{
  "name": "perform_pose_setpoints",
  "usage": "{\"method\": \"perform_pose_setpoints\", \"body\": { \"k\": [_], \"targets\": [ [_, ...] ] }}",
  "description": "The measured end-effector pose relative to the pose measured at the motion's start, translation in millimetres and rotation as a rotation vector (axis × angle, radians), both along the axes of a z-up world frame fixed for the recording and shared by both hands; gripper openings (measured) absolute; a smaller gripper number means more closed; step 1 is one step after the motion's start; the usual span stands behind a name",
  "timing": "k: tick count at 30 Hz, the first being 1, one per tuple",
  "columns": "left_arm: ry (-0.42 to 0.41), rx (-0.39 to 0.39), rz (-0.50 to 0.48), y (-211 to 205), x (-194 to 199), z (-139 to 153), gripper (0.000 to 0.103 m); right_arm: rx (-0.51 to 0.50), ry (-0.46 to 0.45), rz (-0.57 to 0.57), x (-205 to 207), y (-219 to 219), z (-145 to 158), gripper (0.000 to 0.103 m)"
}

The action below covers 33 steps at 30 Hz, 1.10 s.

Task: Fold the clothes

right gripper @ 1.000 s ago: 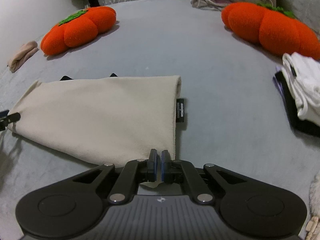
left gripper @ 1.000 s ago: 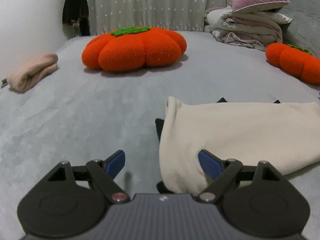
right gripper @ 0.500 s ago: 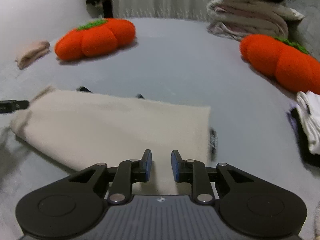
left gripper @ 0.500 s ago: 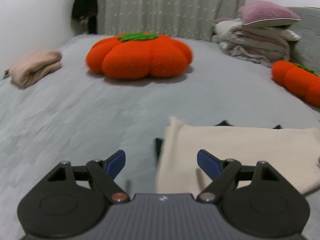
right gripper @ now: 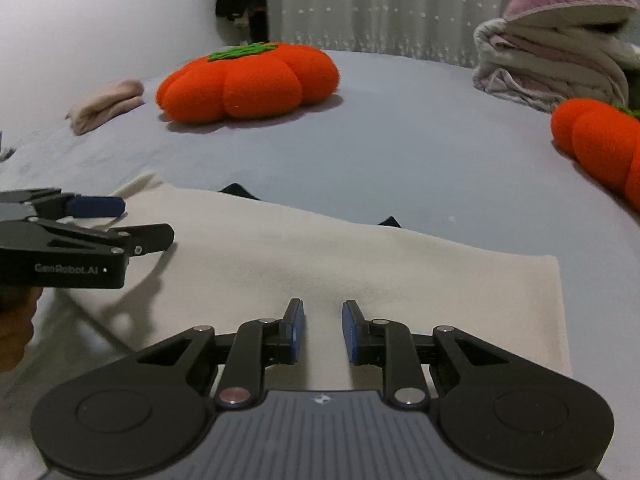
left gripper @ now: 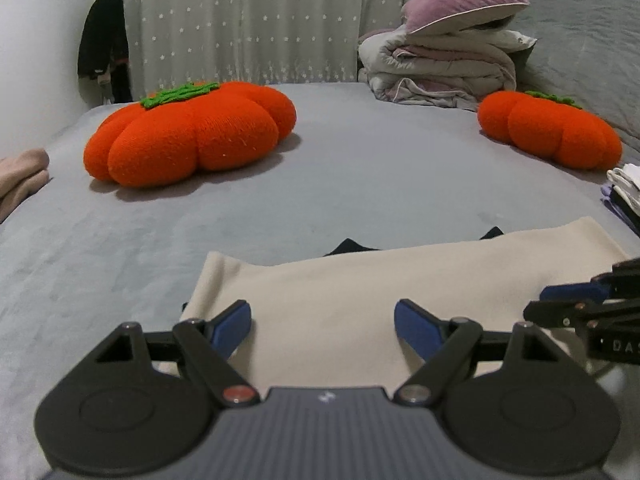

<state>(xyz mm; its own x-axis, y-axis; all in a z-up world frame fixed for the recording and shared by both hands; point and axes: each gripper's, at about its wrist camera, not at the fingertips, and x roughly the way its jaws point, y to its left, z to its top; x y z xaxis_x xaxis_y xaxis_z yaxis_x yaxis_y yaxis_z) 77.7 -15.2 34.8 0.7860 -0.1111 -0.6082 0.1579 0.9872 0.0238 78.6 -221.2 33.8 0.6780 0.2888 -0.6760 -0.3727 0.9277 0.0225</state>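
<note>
Cream folded garment [left gripper: 360, 280] lies flat on grey bed [left gripper: 360, 168], w/ dark corners showing at its far edge. Left gripper [left gripper: 322, 322]: fingers wide apart above garment, holding nothing. Right gripper [right gripper: 322, 332]: fingers narrowly apart, empty, over garment's near edge.

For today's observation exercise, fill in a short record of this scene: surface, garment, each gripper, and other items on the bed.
surface: grey bed cover
garment: cream folded cloth, lying flat, dark fabric peeking out at its far edge
left gripper: fingers wide open, over the cloth's left end, holding nothing
right gripper: fingers slightly apart, over the cloth, holding nothing
cushions: two orange pumpkin cushions
other items: pink folded garment, stack of bedding
</note>
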Motion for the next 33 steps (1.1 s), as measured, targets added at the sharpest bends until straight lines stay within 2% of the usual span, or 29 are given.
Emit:
{"method": "perform_pose_setpoints", "body": {
  "k": [11,21,26,31,33],
  "targets": [
    [0.042,0.049,0.008,-12.4,21.8,-12.0,0.087,0.007,-0.001,-0.014,24.2,10.1,-0.8,0.021],
    [0.069,0.034,0.014,-6.9,25.1,-15.4,0.091,0.036,-0.003,-0.105,46.7,22.0,-3.4,0.022],
    [0.075,0.026,0.016,-5.5,24.7,-14.2,0.091,-0.015,-0.023,-0.112,48.3,34.3,-7.5,0.023],
    [0.088,-0.006,0.039,2.0,28.5,-10.0,0.091,0.099,-0.023,-0.101,47.9,30.8,-2.0,0.023],
    [0.092,-0.012,0.06,6.7,30.7,-8.9,0.091,0.063,-0.025,-0.088,46.8,36.0,-7.6,0.022]
  ]
}}
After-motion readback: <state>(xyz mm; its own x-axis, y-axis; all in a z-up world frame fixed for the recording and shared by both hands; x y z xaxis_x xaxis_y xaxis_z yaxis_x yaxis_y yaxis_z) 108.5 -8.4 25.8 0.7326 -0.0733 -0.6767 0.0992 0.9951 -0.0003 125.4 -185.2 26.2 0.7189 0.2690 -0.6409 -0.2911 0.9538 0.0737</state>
